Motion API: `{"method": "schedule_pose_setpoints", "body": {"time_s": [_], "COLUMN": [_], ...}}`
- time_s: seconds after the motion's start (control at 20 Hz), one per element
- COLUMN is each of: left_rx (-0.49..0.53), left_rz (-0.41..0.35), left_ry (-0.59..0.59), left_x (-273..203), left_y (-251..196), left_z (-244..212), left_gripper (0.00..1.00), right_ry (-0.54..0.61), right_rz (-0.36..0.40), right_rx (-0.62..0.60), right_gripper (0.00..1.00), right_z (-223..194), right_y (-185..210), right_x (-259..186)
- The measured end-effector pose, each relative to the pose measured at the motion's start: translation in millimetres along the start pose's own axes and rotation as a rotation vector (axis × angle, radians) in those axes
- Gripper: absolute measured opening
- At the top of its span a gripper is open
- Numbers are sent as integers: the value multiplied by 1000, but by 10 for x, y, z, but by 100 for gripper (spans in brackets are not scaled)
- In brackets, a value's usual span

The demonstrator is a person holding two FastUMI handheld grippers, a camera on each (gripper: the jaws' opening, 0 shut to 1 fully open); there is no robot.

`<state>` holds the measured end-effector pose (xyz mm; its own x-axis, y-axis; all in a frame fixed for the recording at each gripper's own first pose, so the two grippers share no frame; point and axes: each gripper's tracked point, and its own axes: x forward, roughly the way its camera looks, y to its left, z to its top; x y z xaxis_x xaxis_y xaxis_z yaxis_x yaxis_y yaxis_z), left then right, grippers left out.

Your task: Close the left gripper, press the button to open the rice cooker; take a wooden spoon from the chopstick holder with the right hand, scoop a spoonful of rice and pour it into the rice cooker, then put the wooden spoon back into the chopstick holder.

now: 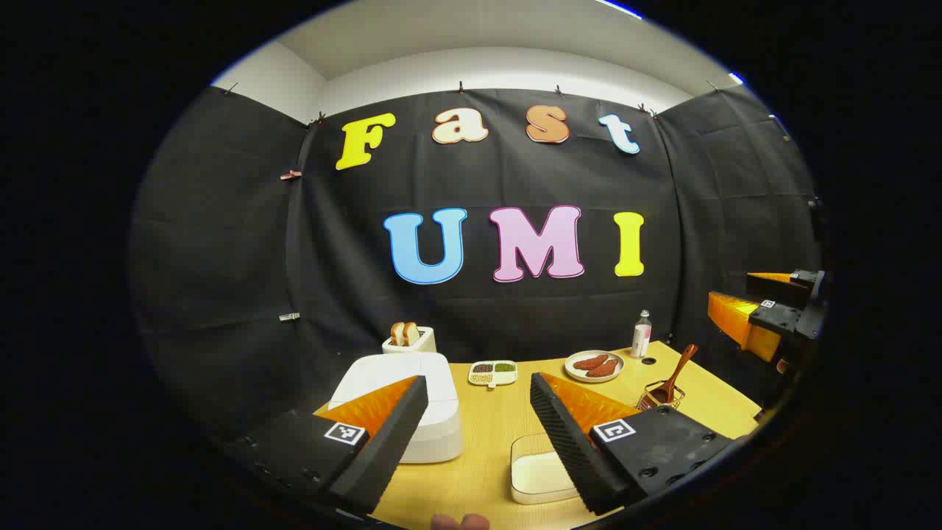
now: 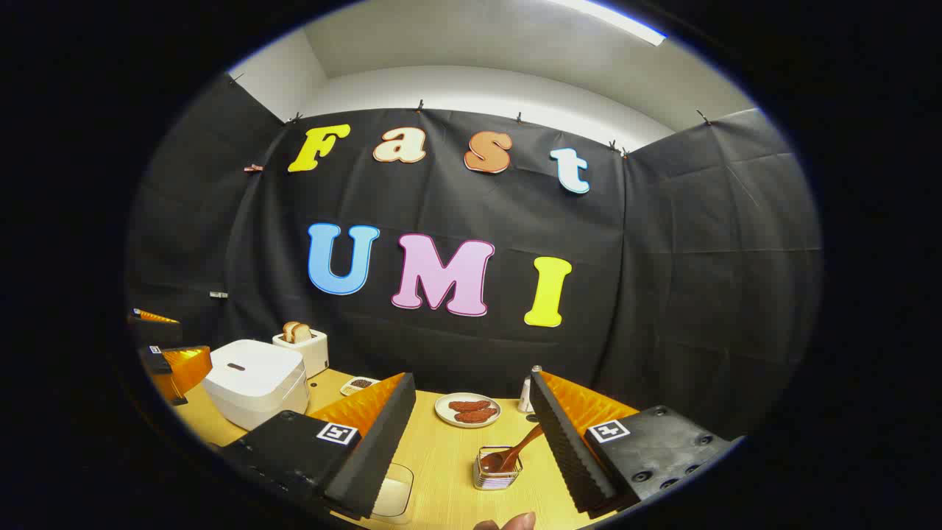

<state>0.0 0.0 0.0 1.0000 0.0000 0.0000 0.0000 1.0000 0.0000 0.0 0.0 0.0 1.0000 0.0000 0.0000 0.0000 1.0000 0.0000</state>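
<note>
Nothing started yet: rice cooker [image 1: 412, 397] lid down, on the table [image 1: 486, 434]. Left gripper [image 1: 475, 430] has fingers spread wide, empty, hovering just in front of the cooker, which sits ahead and slightly left of it; it needs closing before the button press. Right gripper [image 2: 467, 445] also spread apart, empty. Wooden spoon [image 2: 515, 450] stands in the chopstick holder [image 2: 497, 471], straight ahead between its fingers, handle leaning up to the right. Right hand is clearly nearer the spoon. Rice container [image 1: 537, 475] sits beside the cooker.
</note>
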Motion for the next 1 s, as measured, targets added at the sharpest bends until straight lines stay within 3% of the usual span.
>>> {"method": "schedule_pose_setpoints", "body": {"time_s": [1.0], "left_rx": [14], "left_rz": [42], "left_ry": [-29], "left_x": [163], "left_y": [283], "left_z": [66], "left_gripper": [96], "right_ry": [-9], "right_rz": [-1], "right_rx": [-6], "right_gripper": [98], "right_z": [-6], "right_y": [30], "right_x": [22]}}
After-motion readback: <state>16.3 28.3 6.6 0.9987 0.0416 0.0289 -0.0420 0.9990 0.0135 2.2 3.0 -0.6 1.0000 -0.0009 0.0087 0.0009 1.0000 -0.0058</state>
